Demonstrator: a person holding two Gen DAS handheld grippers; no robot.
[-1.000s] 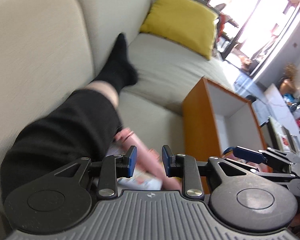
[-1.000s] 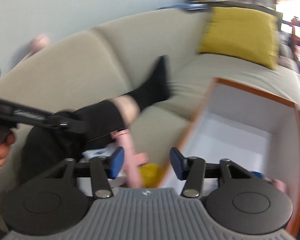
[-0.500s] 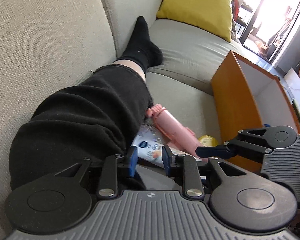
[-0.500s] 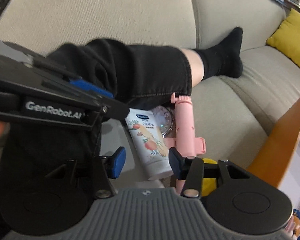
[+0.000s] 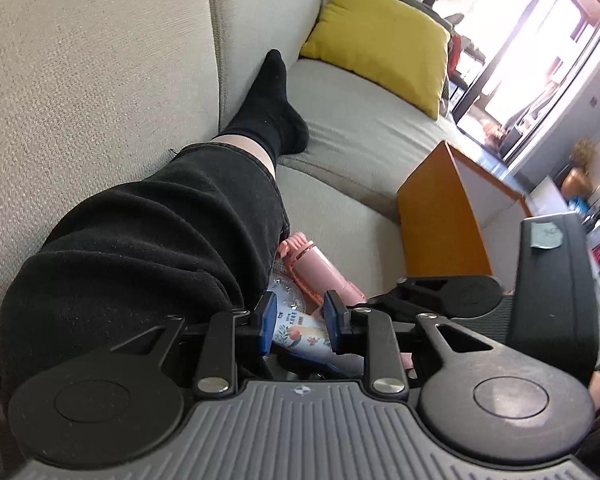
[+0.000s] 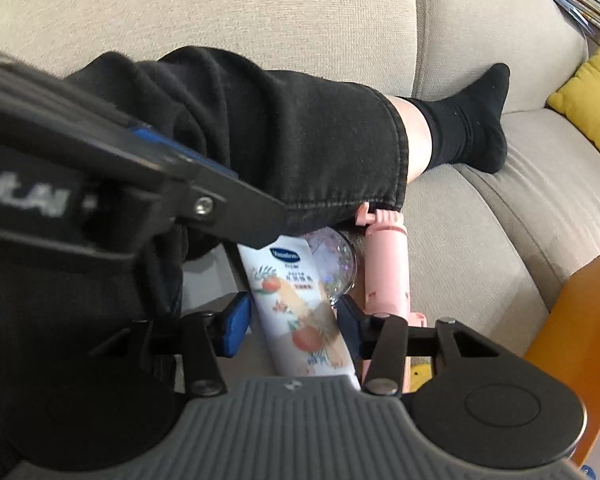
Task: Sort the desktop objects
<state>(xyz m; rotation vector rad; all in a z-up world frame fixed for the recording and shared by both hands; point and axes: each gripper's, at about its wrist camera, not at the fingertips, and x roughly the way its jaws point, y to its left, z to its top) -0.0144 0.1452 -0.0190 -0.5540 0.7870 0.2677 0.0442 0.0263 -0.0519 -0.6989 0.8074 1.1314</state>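
Observation:
A white lotion tube (image 6: 300, 304) with peach print lies on the sofa seat beside a clear round lid (image 6: 334, 264) and a pink stick-shaped device (image 6: 386, 268). My right gripper (image 6: 292, 326) is open with the tube between its blue pads (image 6: 236, 322), not squeezed. My left gripper (image 5: 298, 322) is open just above the same tube (image 5: 300, 332); the pink device (image 5: 324, 272) lies beyond it. A yellow object (image 6: 422, 372) peeks out under the right gripper. The orange box (image 5: 440, 216) with a white inside stands to the right.
A person's leg in black trousers (image 5: 148, 264) and a black sock (image 5: 272, 112) lies across the beige sofa (image 5: 80, 80) right against the objects. A yellow cushion (image 5: 380, 40) sits at the far end. The right gripper's body (image 5: 552, 280) crowds the left view.
Both grippers have moved down and closer to the objects. The right gripper now straddles the lotion tube, and the left gripper's pads have come over the tube's end.

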